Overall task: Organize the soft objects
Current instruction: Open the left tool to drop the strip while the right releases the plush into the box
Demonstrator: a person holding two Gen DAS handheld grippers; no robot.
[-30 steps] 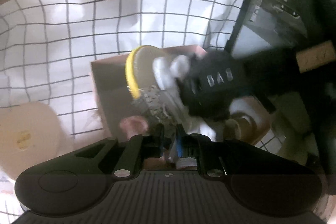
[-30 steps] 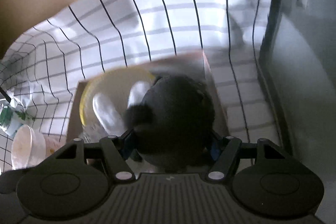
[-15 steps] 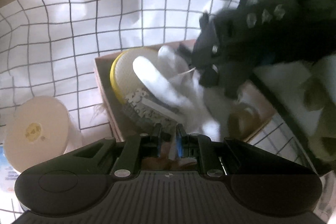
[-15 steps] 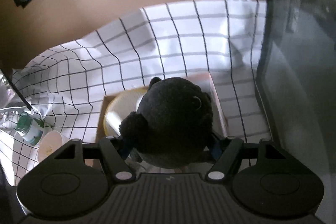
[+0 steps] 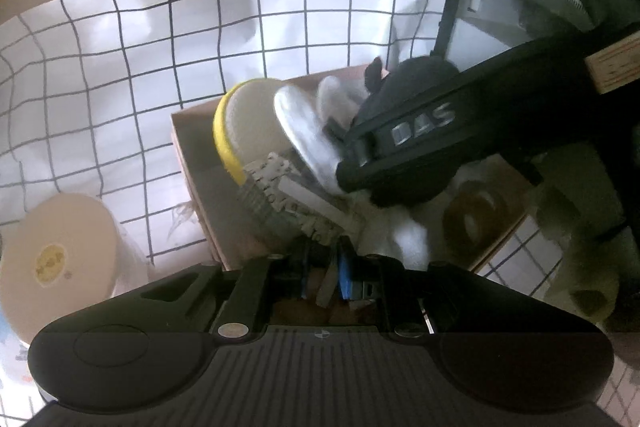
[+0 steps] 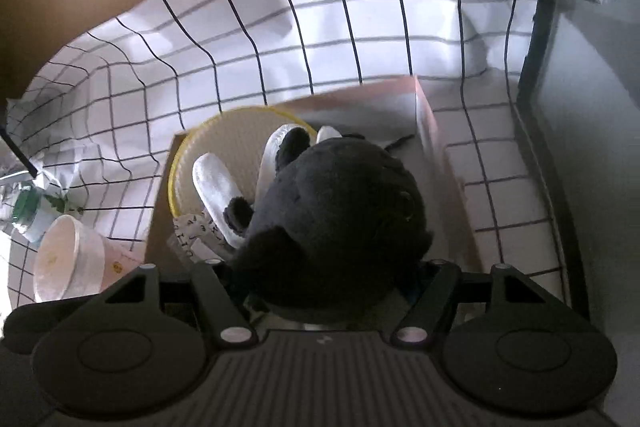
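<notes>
My right gripper [image 6: 326,275] is shut on a black plush toy [image 6: 332,223], held just above the open cardboard box [image 6: 432,131]. In the left wrist view that gripper's black lettered body [image 5: 420,123] lies across the box [image 5: 196,163], with the plush [image 5: 416,75] behind it. Inside the box are a yellow-rimmed round pad [image 5: 248,123], a white glove [image 5: 304,131] and a patterned grey cloth [image 5: 280,195]. My left gripper [image 5: 324,279] sits at the box's near wall. Its jaws are narrow and easing open, with a thin brown-grey edge between the blue pads.
A white grid-checked cloth [image 6: 360,27] covers the table. A white roll [image 5: 56,259] stands left of the box and a green-capped bottle [image 6: 28,211] is further left. A dark computer case [image 6: 592,107] walls off the right. A beige plush [image 5: 580,259] and a brown ring [image 5: 476,223] lie at right.
The right gripper lifted the black plush up and to the right of the box, then brought it back down over the box. The left gripper stayed at the near wall.
</notes>
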